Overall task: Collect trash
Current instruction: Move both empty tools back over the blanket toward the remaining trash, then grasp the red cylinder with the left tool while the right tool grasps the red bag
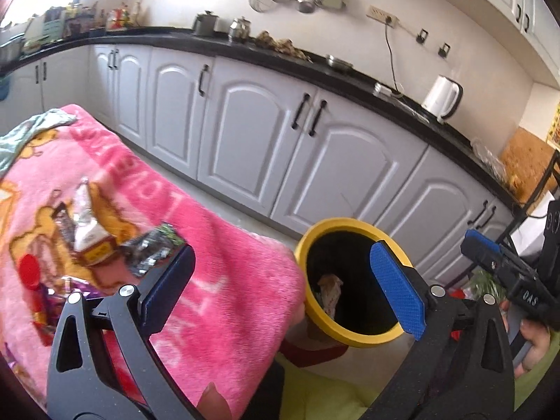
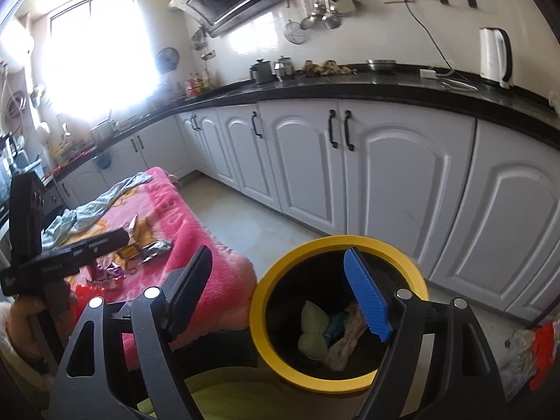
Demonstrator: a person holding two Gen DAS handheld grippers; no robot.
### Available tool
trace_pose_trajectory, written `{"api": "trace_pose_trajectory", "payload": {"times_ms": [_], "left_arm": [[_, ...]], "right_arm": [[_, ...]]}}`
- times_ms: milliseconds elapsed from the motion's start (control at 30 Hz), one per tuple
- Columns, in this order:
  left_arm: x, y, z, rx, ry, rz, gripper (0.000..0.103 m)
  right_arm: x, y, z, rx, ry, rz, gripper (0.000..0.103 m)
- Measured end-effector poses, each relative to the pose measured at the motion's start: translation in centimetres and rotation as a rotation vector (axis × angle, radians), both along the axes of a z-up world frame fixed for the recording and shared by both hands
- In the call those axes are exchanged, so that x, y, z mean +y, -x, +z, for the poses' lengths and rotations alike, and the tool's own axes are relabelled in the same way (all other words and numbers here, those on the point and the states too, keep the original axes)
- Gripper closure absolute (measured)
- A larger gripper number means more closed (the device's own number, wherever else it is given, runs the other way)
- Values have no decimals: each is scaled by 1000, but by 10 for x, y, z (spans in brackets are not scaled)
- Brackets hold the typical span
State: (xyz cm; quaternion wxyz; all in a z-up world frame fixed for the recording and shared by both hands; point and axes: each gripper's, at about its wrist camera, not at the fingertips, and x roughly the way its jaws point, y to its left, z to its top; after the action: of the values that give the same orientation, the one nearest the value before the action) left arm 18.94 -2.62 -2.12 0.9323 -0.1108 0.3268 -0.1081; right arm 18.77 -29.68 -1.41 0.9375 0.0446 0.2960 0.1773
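A black bin with a yellow rim (image 1: 350, 222) (image 2: 336, 241) stands on the floor beside a pink blanket (image 1: 217, 266) (image 2: 196, 231). Crumpled wrappers (image 2: 346, 332) and a pale wad (image 2: 313, 332) lie inside the bin. My left gripper (image 1: 283, 287) is open and empty, over the blanket's edge next to the bin. My right gripper (image 2: 280, 297) is open and empty, above the bin's mouth. Several wrappers lie on the blanket: a silver and white pack (image 1: 87, 224), a crinkled silver wrapper (image 1: 150, 248) (image 2: 155, 248), a red lid (image 1: 29, 269) and a purple foil (image 2: 108, 273).
White kitchen cabinets (image 1: 315, 161) (image 2: 385, 175) under a black counter (image 1: 350, 73) run behind the bin. A white kettle (image 1: 441, 96) (image 2: 493, 56) stands on the counter. A pale green cloth (image 2: 94, 206) lies on the blanket's far end. A bag with red items (image 2: 539, 350) sits at the right.
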Motion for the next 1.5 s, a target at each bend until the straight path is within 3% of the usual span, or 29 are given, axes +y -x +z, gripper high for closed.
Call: {"api": "trace_pose_trajectory", "payload": {"times_ms": [833, 1267, 1500], "left_arm": [[119, 50, 18, -67, -17, 258, 11], [189, 75, 5, -38, -39, 397, 11], [212, 84, -12, 10, -60, 399, 11]], "right_arm": [[132, 30, 2, -4, 77, 320, 21], [216, 42, -14, 65, 81, 505, 21], [265, 44, -34, 129, 100, 606, 21]]}}
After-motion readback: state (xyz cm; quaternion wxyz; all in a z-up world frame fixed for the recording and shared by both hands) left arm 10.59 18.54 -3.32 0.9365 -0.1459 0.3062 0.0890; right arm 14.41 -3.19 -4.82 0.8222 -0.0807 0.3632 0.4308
